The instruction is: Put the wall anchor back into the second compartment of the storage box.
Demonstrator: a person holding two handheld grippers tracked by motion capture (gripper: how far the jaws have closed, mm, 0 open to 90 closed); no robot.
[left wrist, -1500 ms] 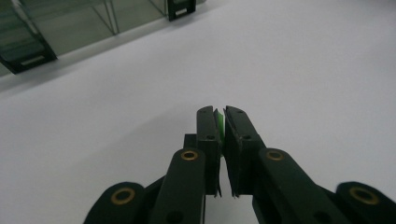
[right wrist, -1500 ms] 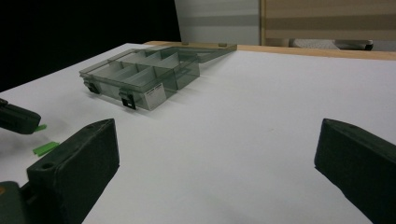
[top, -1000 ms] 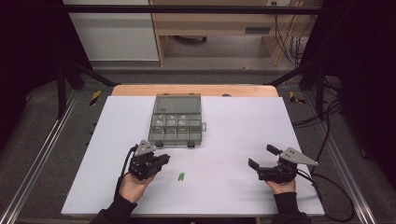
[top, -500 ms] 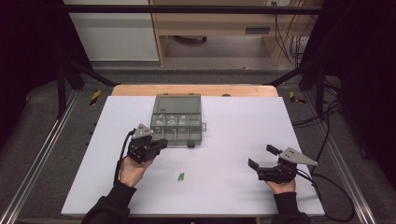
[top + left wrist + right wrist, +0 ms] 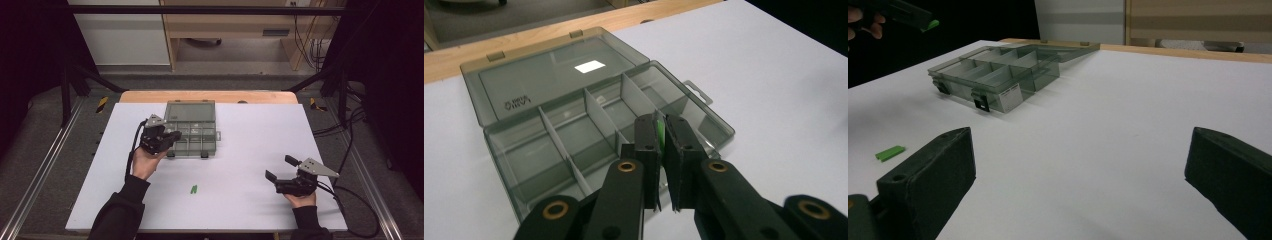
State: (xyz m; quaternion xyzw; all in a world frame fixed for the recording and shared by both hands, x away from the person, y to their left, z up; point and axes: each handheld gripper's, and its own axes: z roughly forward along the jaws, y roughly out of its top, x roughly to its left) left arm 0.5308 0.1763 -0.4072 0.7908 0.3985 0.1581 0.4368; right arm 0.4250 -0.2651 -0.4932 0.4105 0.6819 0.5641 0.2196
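Observation:
An open smoky-grey organizer box with divided compartments lies at the table's back middle, its lid folded flat behind it. My left gripper hovers over the box's front left corner, shut on a small green piece held upright between its pads. In the left gripper view the jaws point at the box's near compartments. A second green piece lies flat on the white table in front of the box. My right gripper rests open at the front right, nothing between its jaws.
In the right gripper view, the box sits far left and the loose green piece near the left jaw. A wooden strip borders the table's far edge. Metal rails flank the table; cables trail at the right.
My left gripper has moved away from the front of the table and upward, from beside the loose green piece to the box's front left corner. The right gripper has stayed put.

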